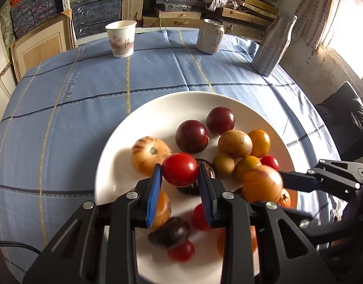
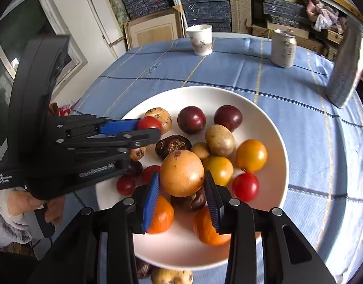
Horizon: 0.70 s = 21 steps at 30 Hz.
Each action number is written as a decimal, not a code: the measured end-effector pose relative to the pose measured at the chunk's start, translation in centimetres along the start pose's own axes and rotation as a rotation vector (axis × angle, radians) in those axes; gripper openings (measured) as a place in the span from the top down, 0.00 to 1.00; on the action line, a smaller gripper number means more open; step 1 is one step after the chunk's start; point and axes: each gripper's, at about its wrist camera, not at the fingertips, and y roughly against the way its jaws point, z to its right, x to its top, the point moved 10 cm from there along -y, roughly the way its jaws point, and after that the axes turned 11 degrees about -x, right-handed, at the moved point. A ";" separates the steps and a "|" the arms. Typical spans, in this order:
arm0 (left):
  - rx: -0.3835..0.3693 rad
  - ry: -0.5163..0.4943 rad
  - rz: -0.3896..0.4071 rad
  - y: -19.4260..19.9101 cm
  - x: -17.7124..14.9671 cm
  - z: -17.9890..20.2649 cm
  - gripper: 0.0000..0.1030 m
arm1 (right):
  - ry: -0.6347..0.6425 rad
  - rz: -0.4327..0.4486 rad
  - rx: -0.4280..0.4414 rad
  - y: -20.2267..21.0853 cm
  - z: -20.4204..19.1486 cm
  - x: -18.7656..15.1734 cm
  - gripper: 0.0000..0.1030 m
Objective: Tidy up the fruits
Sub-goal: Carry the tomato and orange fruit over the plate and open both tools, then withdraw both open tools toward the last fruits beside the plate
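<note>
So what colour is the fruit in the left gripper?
Red: the fruit in the left gripper shows best in the left wrist view.

A white plate [image 1: 124, 142] of red, purple, orange and tan fruits sits on blue plaid cloth [image 1: 63, 118].

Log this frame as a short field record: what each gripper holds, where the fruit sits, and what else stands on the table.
left gripper: shut on red tomato, held above the plate
right gripper: shut on orange-yellow fruit, above the plate
plate: white, holds mixed red, yellow, purple and brown fruit
table: blue checked cloth
far side: paper cup, can, bottle
</note>
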 end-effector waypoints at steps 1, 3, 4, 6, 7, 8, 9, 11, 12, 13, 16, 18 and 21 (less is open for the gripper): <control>-0.003 0.000 -0.003 -0.3 0.1 0.0 0.71 | 0.009 -0.003 0.003 -0.4 -0.3 0.1 0.63; -0.010 -0.001 -0.008 -0.8 0.1 0.1 0.70 | 0.028 -0.009 0.012 -0.9 -0.8 0.1 0.63; -0.018 -0.003 -0.004 -0.9 0.2 0.2 0.67 | 0.038 -0.013 0.016 -1.1 -1.1 0.1 0.63; -0.021 -0.010 0.003 -0.8 0.3 0.5 0.55 | 0.053 -0.021 0.017 -1.6 -1.5 -0.2 0.62; -0.017 -0.016 0.007 -0.8 0.4 0.6 0.48 | 0.058 -0.027 0.019 -1.8 -1.6 -0.3 0.62; -0.012 -0.021 0.008 -0.7 0.5 0.7 0.43 | 0.058 -0.027 0.020 -1.8 -1.6 -0.4 0.60; -0.010 -0.024 0.011 -0.7 0.5 0.7 0.43 | 0.053 -0.023 0.021 -1.6 -1.6 -0.5 0.57; -0.007 -0.017 0.012 -0.5 0.5 0.6 0.43 | 0.049 -0.019 0.022 -1.2 -1.5 -0.4 0.56; -0.004 -0.008 0.013 -0.3 0.5 0.5 0.43 | 0.047 -0.014 0.017 -0.9 -1.4 -0.4 0.54; -0.002 -0.004 0.016 0.0 0.5 0.4 0.43 | 0.046 -0.006 0.011 -0.5 -1.2 -0.3 0.53; 0.010 -0.006 0.034 1.3 0.7 0.5 0.41 | 0.044 0.020 -0.007 1.0 -0.7 -0.1 0.52; 0.026 -0.012 0.055 2.7 0.8 0.6 0.37 | 0.038 0.045 -0.023 2.4 -0.2 0.1 0.52; 0.046 -0.021 0.087 5.2 0.8 1.1 0.36 | 0.023 0.088 -0.045 5.0 0.4 0.2 0.49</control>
